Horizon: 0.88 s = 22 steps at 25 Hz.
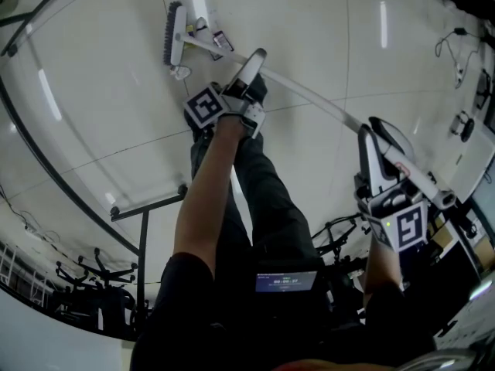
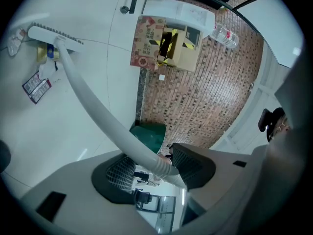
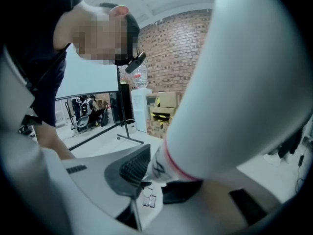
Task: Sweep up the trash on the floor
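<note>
A white broom lies across the pale floor, its brush head (image 1: 173, 34) at the far left and its long handle (image 1: 309, 93) slanting down to the right. My left gripper (image 1: 251, 64) is shut on the middle of the handle (image 2: 93, 109), which runs between the pads of the left gripper (image 2: 156, 165). My right gripper (image 1: 383, 141) is shut on the handle's upper end (image 3: 230, 82), near a red ring, with the right gripper (image 3: 156, 173) closed round it. Trash lies by the brush head (image 2: 54, 35): a printed wrapper (image 2: 35, 87), a yellow and blue scrap (image 2: 46, 53), crumpled paper (image 2: 17, 38).
A cardboard box (image 2: 166, 43) and a water bottle (image 2: 225, 35) stand by a brick-patterned surface, with a green object (image 2: 149, 136) below them. A black rail frame (image 1: 147, 207) crosses the floor at the left. Cables and equipment (image 1: 464, 122) crowd the right edge.
</note>
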Motion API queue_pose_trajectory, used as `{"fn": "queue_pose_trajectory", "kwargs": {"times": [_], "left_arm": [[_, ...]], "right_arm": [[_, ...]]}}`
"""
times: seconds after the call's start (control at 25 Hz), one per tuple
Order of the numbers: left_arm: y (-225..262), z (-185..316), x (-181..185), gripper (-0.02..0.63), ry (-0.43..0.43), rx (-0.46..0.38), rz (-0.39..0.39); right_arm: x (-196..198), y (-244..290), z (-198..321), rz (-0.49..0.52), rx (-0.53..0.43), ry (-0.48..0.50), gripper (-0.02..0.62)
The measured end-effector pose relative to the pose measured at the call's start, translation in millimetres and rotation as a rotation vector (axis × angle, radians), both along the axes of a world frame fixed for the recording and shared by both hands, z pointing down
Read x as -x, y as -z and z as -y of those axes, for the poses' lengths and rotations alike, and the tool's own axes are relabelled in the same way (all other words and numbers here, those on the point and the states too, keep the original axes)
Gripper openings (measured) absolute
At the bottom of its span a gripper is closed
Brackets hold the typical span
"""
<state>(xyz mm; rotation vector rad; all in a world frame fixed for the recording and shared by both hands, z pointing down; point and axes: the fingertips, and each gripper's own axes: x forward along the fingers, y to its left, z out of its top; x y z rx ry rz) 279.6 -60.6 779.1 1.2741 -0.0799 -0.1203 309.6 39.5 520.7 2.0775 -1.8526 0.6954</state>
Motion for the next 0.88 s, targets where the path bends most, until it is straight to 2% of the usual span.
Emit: {"fn": "queue_pose_trajectory", "kwargs": {"times": [0.24, 0.4, 0.56, 0.76, 0.88], "left_arm": [[73, 44, 26, 0.224, 0.085, -0.067, 0.005], [145, 72, 64, 0.223, 0.101, -0.107, 0.043], [229, 92, 106, 0.222, 0.16, -0.127, 0.06], [312, 111, 138, 0.222, 0.214, -0.249, 0.087], [350, 117, 155, 0.222, 0.26, -0.294, 0.127]], "right_arm": [[5, 55, 16, 0.063, -0.082, 0.021, 0.081], [28, 126, 43, 0.073, -0.138, 0.121, 0.081], [55, 198, 60, 0.104, -0.177, 0.194, 0.081], [65, 266, 65, 0.161, -0.258, 0.214, 0.081], [68, 298, 67, 0.199, -0.31, 0.245, 0.08]]}}
